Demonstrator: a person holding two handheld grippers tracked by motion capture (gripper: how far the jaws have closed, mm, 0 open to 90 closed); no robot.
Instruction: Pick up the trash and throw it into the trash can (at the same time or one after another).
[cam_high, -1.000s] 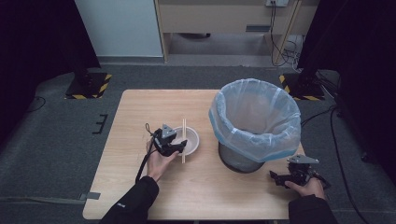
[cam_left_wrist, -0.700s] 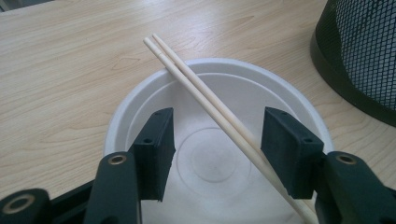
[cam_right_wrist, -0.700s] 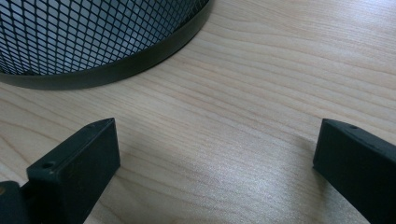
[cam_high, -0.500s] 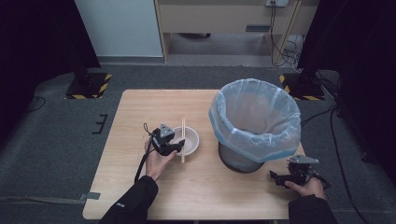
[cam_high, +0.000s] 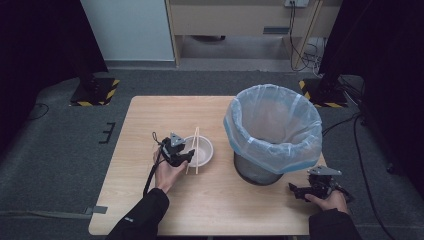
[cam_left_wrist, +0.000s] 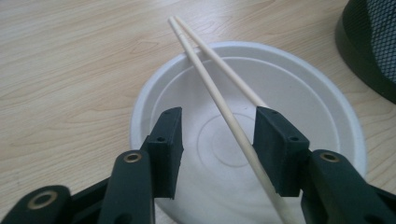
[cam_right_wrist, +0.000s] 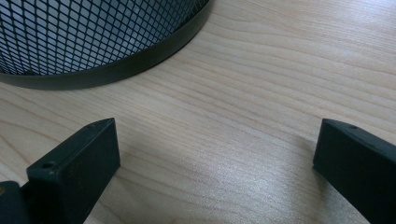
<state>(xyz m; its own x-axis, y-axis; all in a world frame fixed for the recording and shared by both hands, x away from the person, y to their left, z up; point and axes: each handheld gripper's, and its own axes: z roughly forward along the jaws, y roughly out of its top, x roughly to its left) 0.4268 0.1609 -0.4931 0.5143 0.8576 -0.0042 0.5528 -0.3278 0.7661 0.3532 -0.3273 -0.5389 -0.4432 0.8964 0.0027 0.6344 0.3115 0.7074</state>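
Left gripper (cam_left_wrist: 217, 154): its two black jaws stand part-way apart over the white round foam bowl (cam_left_wrist: 299, 93) and have just been closing; the pair of pale wooden chopsticks (cam_left_wrist: 219, 100) passes between them, close by one jaw's inner face, with a clear gap to the other jaw, so nothing is clamped. The chopsticks lie across the bowl's rim, tips together on its far edge. Right gripper (cam_right_wrist: 215, 163): jaws released and wide apart, bare wood between them, near the foot of the black wire-mesh wastebasket (cam_right_wrist: 88, 32).

High view: the bowl (cam_high: 204, 150) rests near the middle of the light wooden table (cam_high: 150, 115), just left of the wastebasket (cam_high: 257, 172), which carries a translucent pale-blue plastic liner (cam_high: 272, 120). The left gripper (cam_high: 186, 157) meets the bowl's near-left rim; the right gripper (cam_high: 300, 191) sits at the table's near edge, to the wastebasket's near right. Grey carpet (cam_high: 60, 150) surrounds the table, with yellow-and-black striped stand bases (cam_high: 95, 92) beyond.

The gripper views add wood grain and mesh detail; the high view adds liner and room.
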